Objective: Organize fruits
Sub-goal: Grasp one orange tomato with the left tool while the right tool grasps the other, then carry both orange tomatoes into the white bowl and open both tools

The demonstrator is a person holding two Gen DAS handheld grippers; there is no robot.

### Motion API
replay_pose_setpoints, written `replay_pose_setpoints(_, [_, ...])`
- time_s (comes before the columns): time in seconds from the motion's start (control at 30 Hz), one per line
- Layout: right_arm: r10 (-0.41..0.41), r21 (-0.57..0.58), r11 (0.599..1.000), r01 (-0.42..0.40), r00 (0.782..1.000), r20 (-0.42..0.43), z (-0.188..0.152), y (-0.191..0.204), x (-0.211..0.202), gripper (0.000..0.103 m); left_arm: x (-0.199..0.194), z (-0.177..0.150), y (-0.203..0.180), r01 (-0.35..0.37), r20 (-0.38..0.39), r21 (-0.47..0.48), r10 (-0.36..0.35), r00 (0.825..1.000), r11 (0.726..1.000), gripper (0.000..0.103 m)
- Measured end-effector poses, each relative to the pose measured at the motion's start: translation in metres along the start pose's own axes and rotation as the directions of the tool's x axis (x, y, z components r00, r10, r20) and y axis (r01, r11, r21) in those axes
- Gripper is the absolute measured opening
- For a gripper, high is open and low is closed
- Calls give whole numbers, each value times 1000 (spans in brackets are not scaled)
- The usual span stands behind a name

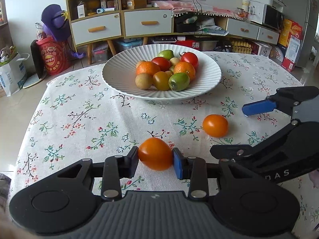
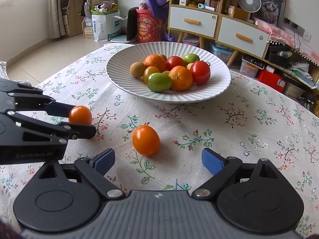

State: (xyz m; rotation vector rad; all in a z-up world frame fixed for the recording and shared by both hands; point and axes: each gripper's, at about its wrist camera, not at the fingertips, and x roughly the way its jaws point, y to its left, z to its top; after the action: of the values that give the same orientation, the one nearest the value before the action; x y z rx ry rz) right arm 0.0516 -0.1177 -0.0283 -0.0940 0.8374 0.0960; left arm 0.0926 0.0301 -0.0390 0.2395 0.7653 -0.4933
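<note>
Left hand-held gripper (image 1: 155, 159): clenched on small orange oval tomato (image 1: 155, 153). Right hand-held gripper (image 2: 158, 159): released, second orange tomato (image 2: 146, 140) just beyond it on floral-clothed bench (image 2: 239, 139).

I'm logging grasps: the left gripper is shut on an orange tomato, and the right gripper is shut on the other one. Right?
Half right. The left gripper is shut on an orange tomato. But the right wrist view shows the right gripper open, its pads apart, with the other orange tomato lying loose on the tablecloth ahead of them.
</note>
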Motion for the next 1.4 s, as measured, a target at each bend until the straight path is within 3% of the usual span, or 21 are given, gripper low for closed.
replay_pose_setpoints(0.3, [33, 27, 999, -33, 999, -18, 7, 7, 3, 57, -7, -4, 8, -4, -2, -3, 4, 1000, 1000, 36])
replay_pose_setpoints(0.8, [49, 23, 999, -49, 999, -15, 11, 10, 4, 28, -6, -5, 7, -4, -7, 4, 4, 1000, 1000, 36])
replay_pose_setpoints(1.4, [84, 24, 996, -85, 996, 21, 20, 13, -8, 27, -16, 2, 4, -2, 17, 15, 2, 1000, 1000, 36])
